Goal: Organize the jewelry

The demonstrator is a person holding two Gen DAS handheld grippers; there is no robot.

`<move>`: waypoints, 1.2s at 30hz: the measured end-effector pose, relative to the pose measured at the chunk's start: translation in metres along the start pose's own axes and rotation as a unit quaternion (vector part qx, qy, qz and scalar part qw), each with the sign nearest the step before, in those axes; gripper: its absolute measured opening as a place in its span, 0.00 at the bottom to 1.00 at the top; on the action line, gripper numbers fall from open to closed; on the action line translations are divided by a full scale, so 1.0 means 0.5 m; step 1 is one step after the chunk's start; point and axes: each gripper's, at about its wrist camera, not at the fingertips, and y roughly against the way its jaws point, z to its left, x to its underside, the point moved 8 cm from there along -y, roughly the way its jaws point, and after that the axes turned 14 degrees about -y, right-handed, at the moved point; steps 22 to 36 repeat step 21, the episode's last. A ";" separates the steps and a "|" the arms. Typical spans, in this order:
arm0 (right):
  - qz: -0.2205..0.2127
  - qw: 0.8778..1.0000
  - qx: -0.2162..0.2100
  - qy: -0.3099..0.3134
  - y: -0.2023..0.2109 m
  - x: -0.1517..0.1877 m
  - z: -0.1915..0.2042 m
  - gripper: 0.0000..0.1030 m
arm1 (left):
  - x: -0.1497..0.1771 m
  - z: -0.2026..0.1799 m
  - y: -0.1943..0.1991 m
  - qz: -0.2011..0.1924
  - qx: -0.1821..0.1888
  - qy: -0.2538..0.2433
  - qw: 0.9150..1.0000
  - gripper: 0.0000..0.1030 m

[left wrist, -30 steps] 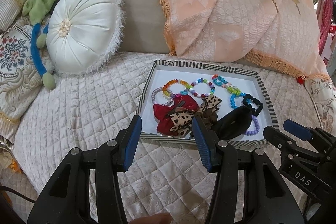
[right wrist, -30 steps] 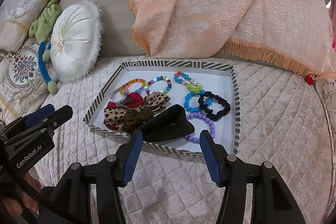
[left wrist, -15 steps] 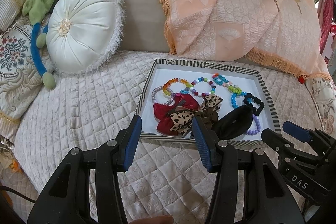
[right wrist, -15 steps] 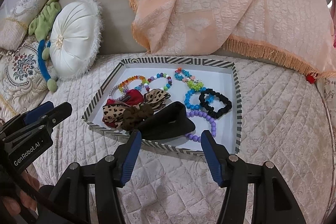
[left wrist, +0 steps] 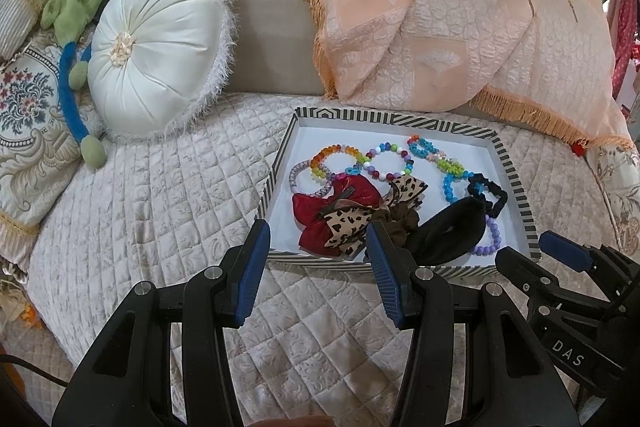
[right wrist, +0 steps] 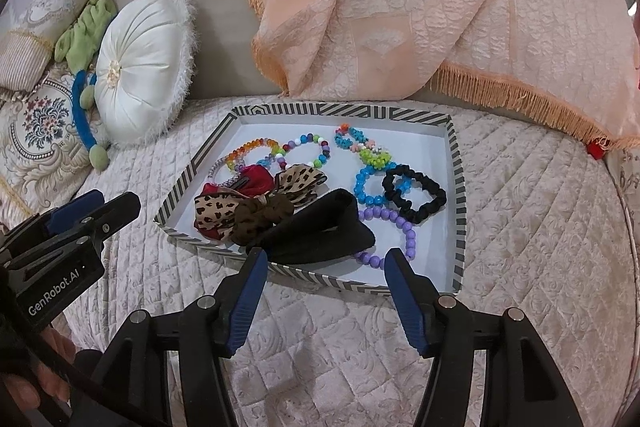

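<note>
Both grippers hang over the quilt just short of the tray (right wrist: 456, 187), pointing down at it. On the left gripper (left wrist: 316, 259) the jaws stand apart with nothing between them; on the right gripper (right wrist: 324, 279) the jaws are also apart and empty, and they are opening a little wider.

All the jewelry in view sits inside the striped tray. Along the far side lie beaded bracelets: an orange-rainbow one (right wrist: 250, 151), a multicolour one (right wrist: 306, 149) and a teal-and-green one (right wrist: 362, 147). Nearer are a blue bracelet (right wrist: 370, 187), a purple bracelet (right wrist: 394, 231) and a black scrunchie (right wrist: 416, 197) that overlaps the blue one. On the near left is a heap: a red bow (right wrist: 250, 185), a leopard bow (right wrist: 256, 203), a brown scrunchie (right wrist: 262, 215) and a black headband (right wrist: 320, 231), one on top of another.

Gathering looks done, since nothing lies loose on the quilt. Sorting is probably still ahead: the heap is tangled and several bracelets touch. Neither gripper has yet reached into the tray.
</note>
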 end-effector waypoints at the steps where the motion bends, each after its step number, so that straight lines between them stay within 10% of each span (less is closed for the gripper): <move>1: 0.000 1.000 0.001 0.000 -0.001 0.001 -0.001 0.57 | 0.000 0.000 0.000 0.000 0.000 0.000 1.000 0.48; 36: -0.002 1.000 -0.015 -0.021 0.008 -0.003 -0.053 0.59 | 0.010 -0.032 0.001 -0.008 0.003 -0.023 1.000 0.48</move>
